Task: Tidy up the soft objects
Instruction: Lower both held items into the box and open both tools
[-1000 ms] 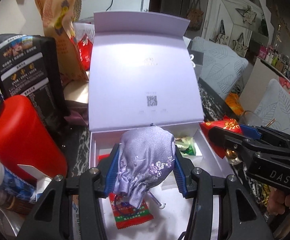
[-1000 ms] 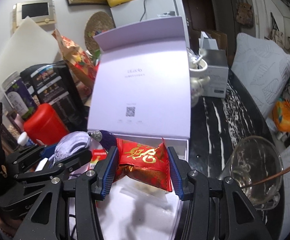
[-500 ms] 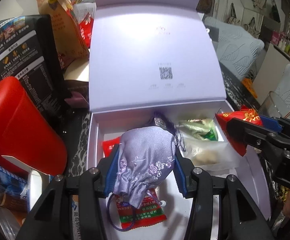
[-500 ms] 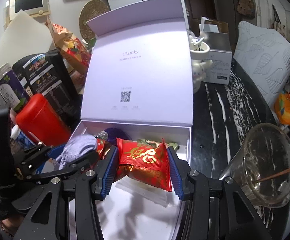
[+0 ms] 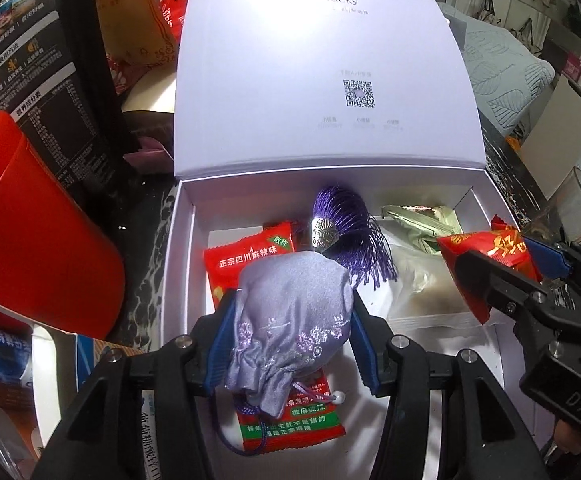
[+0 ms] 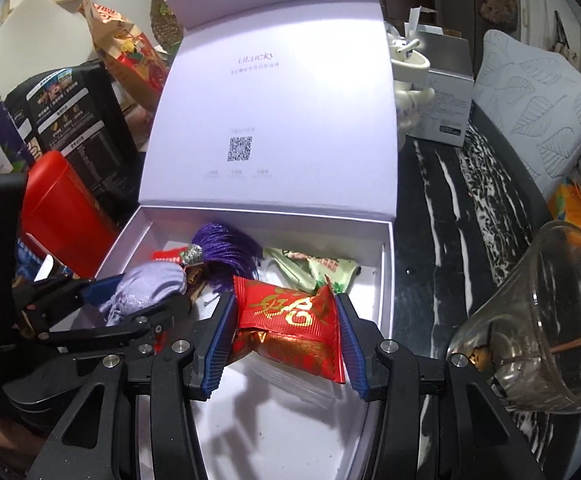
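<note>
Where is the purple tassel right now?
In the left wrist view, the tassel lies inside the box at the back, between the red packet and green packet.

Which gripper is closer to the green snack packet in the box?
Right. The right gripper, holding the red packet, sits just in front of the green packet; the left gripper is farther away.
</note>
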